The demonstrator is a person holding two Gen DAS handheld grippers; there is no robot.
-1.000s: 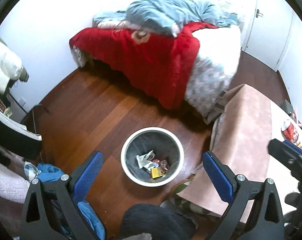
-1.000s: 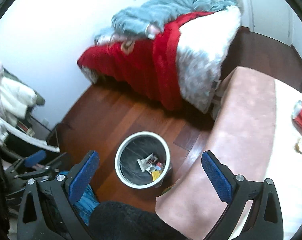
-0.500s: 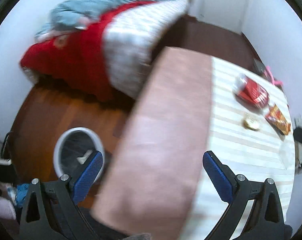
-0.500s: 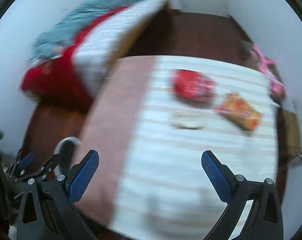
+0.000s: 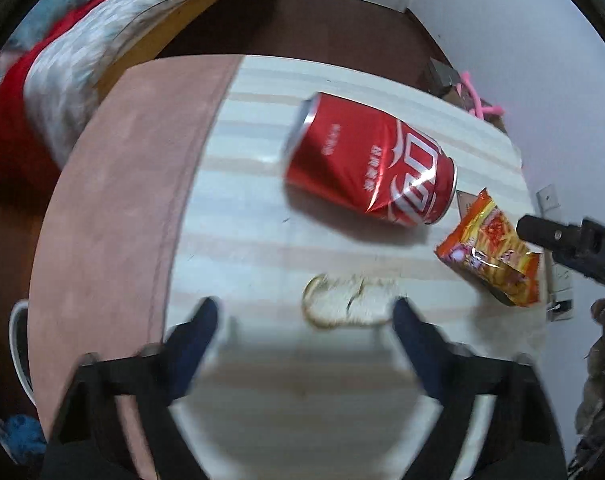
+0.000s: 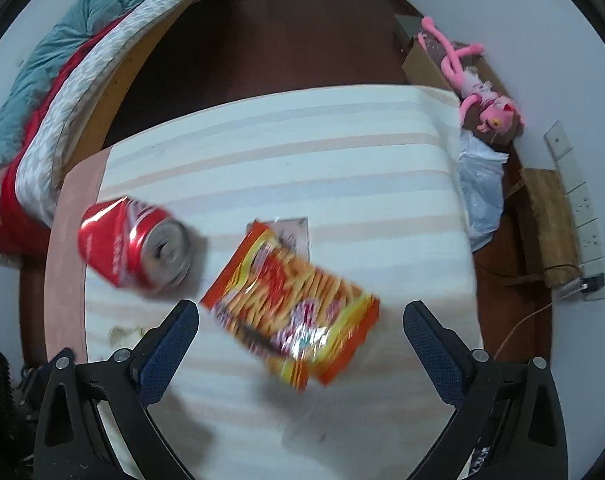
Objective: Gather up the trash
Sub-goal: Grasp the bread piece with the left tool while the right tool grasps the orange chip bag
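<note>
Trash lay on a table point(image 6: 382, 168) covered by a cream cloth with pale pink stripes and a dusty-pink border. A dented red aluminium drinks can point(image 5: 368, 160) lay on its side, its silver end toward the right-wrist camera point(image 6: 132, 248). Just beside the can sat a crinkled orange-and-yellow foil snack packet point(image 6: 290, 304), seen in the left-wrist view near the table's right edge point(image 5: 490, 256). A small flattened pale wrapper with a brownish rim point(image 5: 348, 306) lay nearer the camera, apart from the can.

The left gripper point(image 5: 304, 320), blurred, pointed steeply down over the table with its blue-padded jaws closing; the pale wrapper lay just ahead of the tips, close to the right-hand finger, but the blur hid whether anything touched it. The right gripper point(image 6: 302, 320) also pointed down, its jaws spread wide, with the snack packet in the gap between them and neither pad pressing on it. Part of that gripper's black body showed at the right edge of the left-wrist view point(image 5: 574, 244).

Beyond the table stood a bed with red, grey-white and blue-grey bedding point(image 6: 42, 120) on a dark wood floor point(image 6: 282, 40). A pink plush toy point(image 6: 474, 88) lay by the wall, near a clear plastic bag point(image 6: 482, 184). A white rim of a round bin point(image 5: 18, 344) showed beside the table.
</note>
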